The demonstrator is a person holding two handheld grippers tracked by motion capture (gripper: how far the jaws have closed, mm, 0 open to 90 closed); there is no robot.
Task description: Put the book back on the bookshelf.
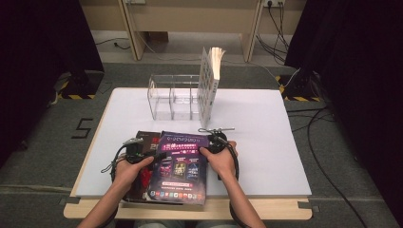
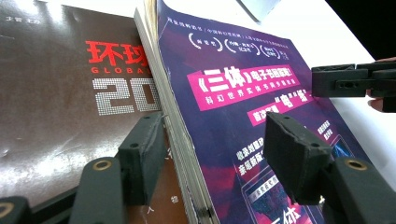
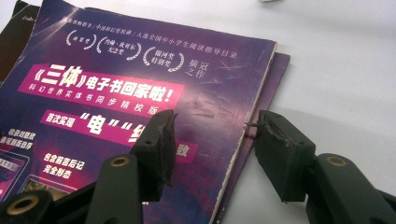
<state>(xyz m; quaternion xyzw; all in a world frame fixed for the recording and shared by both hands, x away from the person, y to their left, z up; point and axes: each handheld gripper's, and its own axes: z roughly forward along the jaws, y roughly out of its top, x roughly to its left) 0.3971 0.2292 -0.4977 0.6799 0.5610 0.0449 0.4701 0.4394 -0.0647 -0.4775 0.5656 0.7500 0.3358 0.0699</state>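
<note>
A purple magazine (image 1: 179, 166) lies at the table's front edge, partly on top of a dark magazine (image 1: 142, 138). My left gripper (image 1: 137, 151) stands open at the purple magazine's left edge. In the left gripper view its jaws straddle the spine of the purple magazine (image 2: 243, 107), one jaw over the dark magazine (image 2: 70, 93), the other over the purple cover. My right gripper (image 1: 215, 142) is open at the right edge. In the right gripper view one jaw is over the purple cover (image 3: 140, 79) and the other over the white table (image 3: 336, 70).
A clear acrylic organizer (image 1: 172, 97) stands at the back of the white table (image 1: 266, 137), with a thick book (image 1: 210, 80) upright at its right end. Cables run over the floor at the right.
</note>
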